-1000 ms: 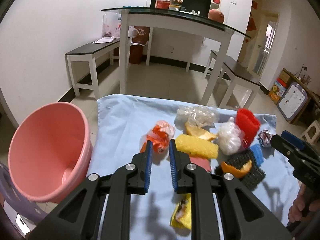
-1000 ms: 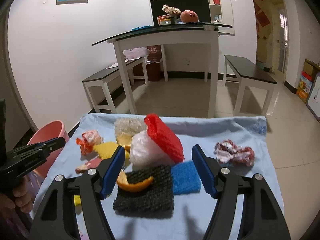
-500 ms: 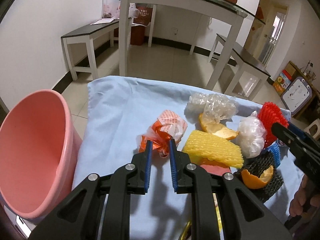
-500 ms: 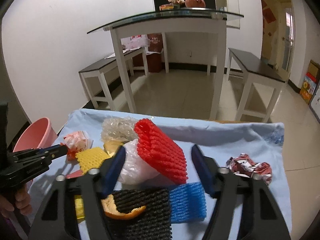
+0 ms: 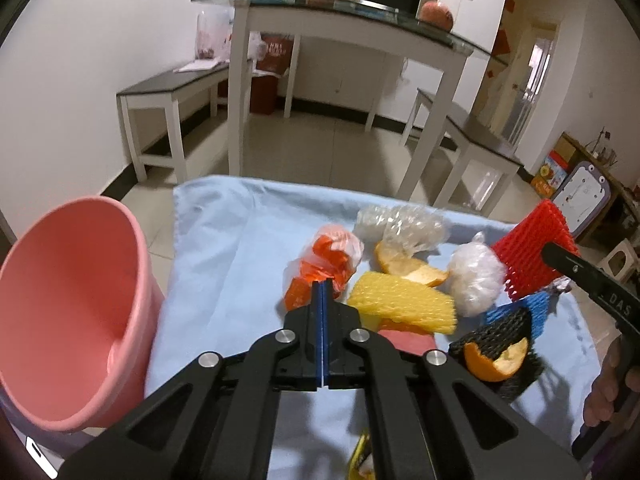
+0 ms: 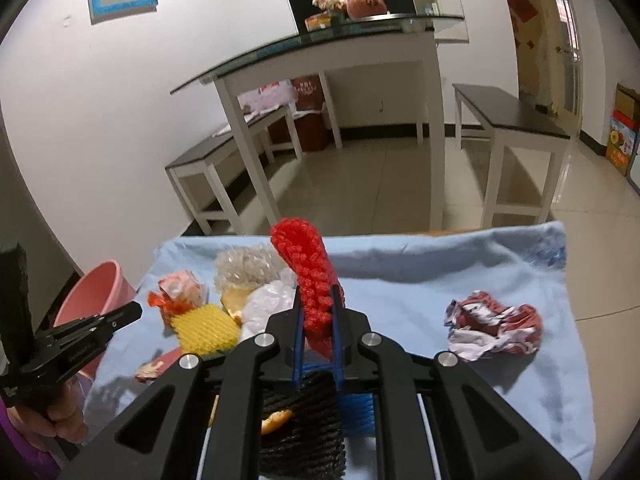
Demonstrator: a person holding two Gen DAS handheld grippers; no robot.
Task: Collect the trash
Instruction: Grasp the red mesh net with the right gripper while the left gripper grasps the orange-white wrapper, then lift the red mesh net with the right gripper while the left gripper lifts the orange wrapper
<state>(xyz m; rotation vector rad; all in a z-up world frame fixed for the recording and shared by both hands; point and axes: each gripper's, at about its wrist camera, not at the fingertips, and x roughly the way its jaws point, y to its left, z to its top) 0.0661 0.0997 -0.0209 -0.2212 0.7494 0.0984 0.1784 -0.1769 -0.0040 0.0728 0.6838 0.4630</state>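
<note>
Left gripper (image 5: 322, 288): jaws closed, the blue pads meeting along their visible length. The tips sit against the lower edge of the orange-and-white wrapper (image 5: 326, 258). Whether any film is pinched between the pads cannot be told; the contact point is hidden by the jaw tips.

Right gripper (image 6: 318, 312): jaws closed on the red foam net (image 6: 306, 268), which stands upright between the pads with most of its length above them.

Outward from the left gripper, on the blue cloth (image 5: 240, 248) covering the tabletop: yellow foam net (image 5: 400, 306), orange peel (image 5: 408, 266), clear crumpled plastic (image 5: 400, 224), white plastic ball (image 5: 476, 280). Below the right gripper lie the black foam net (image 6: 300, 424) with a second peel on it, and the blue foam net (image 6: 358, 412). The crumpled red-and-white paper (image 6: 494, 326) lies well apart to the right. The pink bucket (image 5: 68, 308) stands off the left edge of the cloth, mouth tilted toward the trash.

Fault risks:
- The wrapper is thin film. If the left jaws hold only a fringe, or nothing, it is likely to slip free on lifting.
- The red foam net is soft and compressible and is held near its lower end. A quick swing may pull it out.
- The bucket is on the left side. The right gripper would have to cross the left to reach it, and collision is possible.

A yellow packet (image 5: 362, 458) is cut off at the lower frame edge. The bucket contents are not clear.
</note>
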